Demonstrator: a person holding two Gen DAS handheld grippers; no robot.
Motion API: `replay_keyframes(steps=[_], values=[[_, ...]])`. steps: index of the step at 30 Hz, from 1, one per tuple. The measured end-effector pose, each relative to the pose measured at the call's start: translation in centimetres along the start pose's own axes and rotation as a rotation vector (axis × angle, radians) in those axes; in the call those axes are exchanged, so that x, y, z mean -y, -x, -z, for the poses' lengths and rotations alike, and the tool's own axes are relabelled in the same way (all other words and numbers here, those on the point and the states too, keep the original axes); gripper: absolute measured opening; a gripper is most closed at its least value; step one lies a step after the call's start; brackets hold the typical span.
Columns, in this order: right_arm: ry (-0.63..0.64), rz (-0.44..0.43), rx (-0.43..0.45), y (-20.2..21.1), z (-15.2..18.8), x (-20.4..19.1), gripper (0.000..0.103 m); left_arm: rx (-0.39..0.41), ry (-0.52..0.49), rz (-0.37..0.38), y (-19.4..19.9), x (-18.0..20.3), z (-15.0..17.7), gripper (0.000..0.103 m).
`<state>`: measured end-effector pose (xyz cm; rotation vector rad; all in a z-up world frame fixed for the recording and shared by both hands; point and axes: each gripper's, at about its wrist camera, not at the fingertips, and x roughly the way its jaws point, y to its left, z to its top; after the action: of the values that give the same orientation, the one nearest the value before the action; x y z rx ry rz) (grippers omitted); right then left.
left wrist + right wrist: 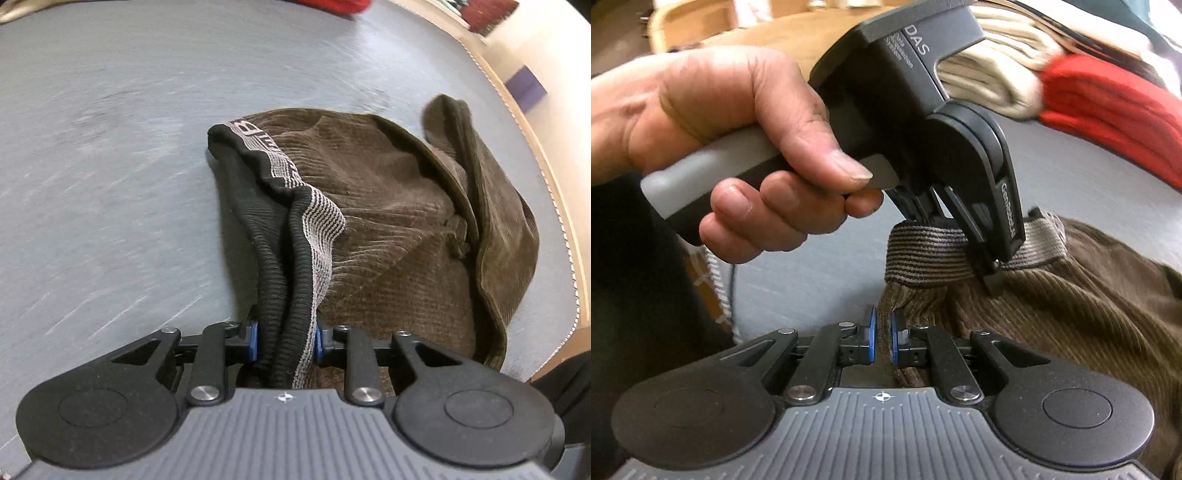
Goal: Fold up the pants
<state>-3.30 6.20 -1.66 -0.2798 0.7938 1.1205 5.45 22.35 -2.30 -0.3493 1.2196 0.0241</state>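
The brown corduroy pants [388,221] lie bunched on the grey table [110,147], and your left gripper [284,338] clamps their striped waistband [291,266]. Your right gripper [882,336] pinches corduroy just beside it; red and cream clothes [1108,107] sit far behind.

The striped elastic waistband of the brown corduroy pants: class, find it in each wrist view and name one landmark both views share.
Left wrist view: the waistband runs from centre down into the left gripper, clamped in its jaws.
Right wrist view: the waistband sits centre, gripped from above by the left gripper.
Shared landmark: the red cloth at the table's far side.
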Motion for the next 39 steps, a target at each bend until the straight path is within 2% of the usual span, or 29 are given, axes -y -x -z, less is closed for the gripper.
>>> replay_keyframes(steps=[5, 7, 8, 9, 10, 11, 12, 13, 15, 19, 24, 27, 28, 30, 32, 33, 35, 39], values=[[0.026, -0.088, 0.019, -0.2, -0.6, -2.0, 0.008, -0.006, 0.010, -0.065, 2.2, -0.9, 1.5, 0.030], [0.010, -0.077, -0.005, -0.6, -0.4, -2.4, 0.013, -0.010, -0.006, -0.096, 1.8, 0.0, 1.3, 0.038], [0.001, -0.061, -0.026, -0.8, -0.2, -2.4, 0.014, -0.003, -0.012, -0.140, 1.7, 0.7, 1.0, 0.043], [-0.003, -0.044, -0.052, -0.9, -0.3, -2.4, 0.017, 0.025, -0.036, -0.204, 2.2, 1.1, 1.0, 0.044], [-0.003, -0.025, -0.066, -0.7, -0.3, -2.2, 0.029, 0.060, -0.075, -0.272, 2.7, 2.0, 0.8, 0.046], [-0.002, 0.006, -0.067, 0.0, -0.2, -2.0, 0.040, 0.091, -0.102, -0.315, 3.2, 2.6, 0.5, 0.056], [-0.006, 0.030, -0.062, 1.1, 0.0, -1.9, 0.044, 0.122, -0.117, -0.344, 3.6, 3.3, 0.1, 0.062], [-0.018, 0.050, -0.053, 2.1, 0.2, -1.3, 0.047, 0.155, -0.122, -0.357, 4.1, 3.9, -0.4, 0.062], [-0.051, 0.090, -0.026, 4.2, 0.2, 0.0, 0.047, 0.218, -0.108, -0.334, 5.4, 5.0, -1.1, 0.062], [-0.114, 0.230, 0.043, 9.9, -0.1, 4.5, 0.047, 0.312, -0.085, -0.225, 8.4, 7.9, -1.5, 0.058], [-0.129, 0.441, 0.133, 17.4, 0.1, 11.9, 0.048, 0.398, -0.027, -0.062, 11.8, 11.5, -0.1, 0.019], [-0.192, 0.557, 0.142, 20.0, 2.0, 17.4, 0.047, 0.434, -0.054, -0.014, 11.1, 13.7, 1.0, 0.015], [-0.243, 0.594, 0.141, 20.5, 2.9, 19.6, 0.047, 0.424, -0.070, -0.011, 9.9, 14.4, 1.2, 0.015], [-0.359, 0.655, 0.144, 20.1, 4.9, 23.1, 0.044, 0.342, -0.048, -0.034, 7.4, 14.8, 0.8, 0.015], [-0.521, 0.676, 0.141, 19.5, 7.4, 26.4, 0.041, 0.288, -0.021, -0.003, 5.8, 15.0, -0.1, 0.015], [-0.565, 0.685, 0.095, 18.5, 7.8, 27.6, 0.041, 0.272, -0.026, -0.008, 5.3, 15.2, -0.5, 0.015], [-0.609, 0.713, 0.083, 17.7, 8.1, 29.3, 0.042, 0.255, -0.042, -0.045, 4.3, 15.4, -1.1, 0.015], [-0.720, 0.644, 0.069, 15.4, 8.5, 31.4, 0.042, 0.237, -0.065, -0.070, 3.1, 15.7, -2.3, 0.017]])
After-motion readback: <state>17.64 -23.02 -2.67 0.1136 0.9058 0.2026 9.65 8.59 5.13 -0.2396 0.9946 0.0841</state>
